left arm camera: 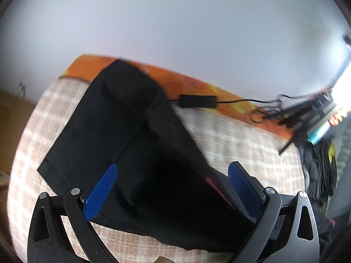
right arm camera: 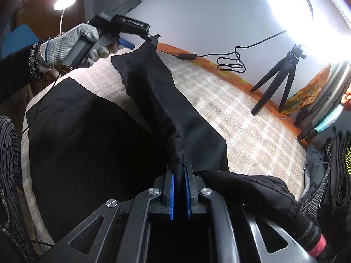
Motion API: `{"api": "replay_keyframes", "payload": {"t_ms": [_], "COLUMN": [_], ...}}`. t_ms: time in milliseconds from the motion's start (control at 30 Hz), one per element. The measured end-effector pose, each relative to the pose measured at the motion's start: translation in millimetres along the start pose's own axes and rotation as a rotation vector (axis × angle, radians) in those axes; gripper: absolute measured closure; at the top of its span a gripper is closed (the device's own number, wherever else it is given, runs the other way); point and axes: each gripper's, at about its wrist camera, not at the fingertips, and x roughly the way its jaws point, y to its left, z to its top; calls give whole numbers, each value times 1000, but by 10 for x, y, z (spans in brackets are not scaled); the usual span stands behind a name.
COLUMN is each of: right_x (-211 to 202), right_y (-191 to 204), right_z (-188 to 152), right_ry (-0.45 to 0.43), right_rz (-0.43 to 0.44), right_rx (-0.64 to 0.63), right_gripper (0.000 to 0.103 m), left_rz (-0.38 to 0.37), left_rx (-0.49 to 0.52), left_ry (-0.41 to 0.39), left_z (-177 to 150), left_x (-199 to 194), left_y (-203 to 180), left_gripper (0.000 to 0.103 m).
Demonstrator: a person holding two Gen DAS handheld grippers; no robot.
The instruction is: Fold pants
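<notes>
Folding is barely begun: the black pants point(right arm camera: 87, 142) lie mostly flat on the checked bed point(right arm camera: 241, 120). The right gripper point(right arm camera: 179, 165) pinches a raised fabric ridge. The left gripper point(left arm camera: 173, 166) stands spread above the cloth; every fold remains to be made.

Plain pale grey wall point(right arm camera: 197, 11) behind. Bed w/ beige-white checked cover point(right arm camera: 230, 114), orange patterned sheet point(left arm camera: 193, 83) along far edge. Black adapter + cable point(right arm camera: 228, 62) on that edge. Small black tripod point(right arm camera: 274, 81) at wall side of bed. V. bright light point(right arm camera: 311, 6) top right, glare washes out that corner. Round lamp point(right arm camera: 64, 2) lit top left, brown wood surface point(right arm camera: 43, 19) behind it; blue chair point(right arm camera: 16, 39) below. Dark clothes pile point(right arm camera: 329, 171) far right.
</notes>
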Motion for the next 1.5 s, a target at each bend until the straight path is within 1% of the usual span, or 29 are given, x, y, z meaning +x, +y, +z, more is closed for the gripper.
{"api": "replay_keyframes", "payload": {"t_ms": [33,100,133,167,200,233,267,300,367,467,667,733,767,900,1000,1067,1167,1267,1333,1500], "right_x": [-19,-44,-48,-47,-30,-33,-46,-68,-138,-254,-566,-671,-733,-958,-1038,-1061,-1042,-985,-944,-821], "right_y": [10,48,56,67,74,87,94,96,103,102,105,147,184,359,472,575,725,800,829,879], "right_z": [-20,-36,-50,-62,-57,-66,-72,-76,-69,-42,26,21,14,-71,-156,-256,-428,-612,-746,-967], "right_ry": [-1,-2,0,2,5,2,2,1,-9,-22,-60,-69,-72,-79,-66,-36,13,43,56,68], "right_rz": [1,-2,-5,-11,-19,-32,-42,-51,-78,-126,-196,-210,-216,-240,-242,-240,-251,-237,-230,-224], "right_rx": [2,1,1,-2,-7,-10,-13,-14,-14,-16,11,10,6,-21,-27,-25,-40,-14,14,93], "right_gripper": [98,98,98,98,98,98,98,98,98,98,98,98,98,98,98,98,98,98,98,98], "left_rz": [-5,-3,-18,-38,-69,-104,-115,-108,-118,-145,-161,-170,-168,-170,-167,-150,-162,-159,-178,-235], "left_rx": [-28,-117,-150,-164,-174,-176,-164,-138,-96,-75,-24,4,13,33,46,65,39,9,-43,-142], "left_ry": [0,-10,-20,-21,-19,-25,-49,-81,-125,-172,-259,-291,-303,-340,-360,-362,-354,-322,-290,-242], "left_z": [10,60,72,67,58,31,-11,-55,-118,-238,-478,-601,-679,-984,-1318,-1553,-1930,-2263,-2464,-2758], "left_x": [28,80,92,101,116,122,90,33,-98,-331,-951,-1204,-1252,-1616,-1833,-1922,-1996,-1901,-1777,-1553], "left_y": [41,162,211,250,275,299,309,306,279,284,293,327,276,302,356,386,519,611,713,958], "left_gripper": [3,8,25,52,69,95,99,99,99,100,100,100,100,100,100,100,100,100,100,100]}}
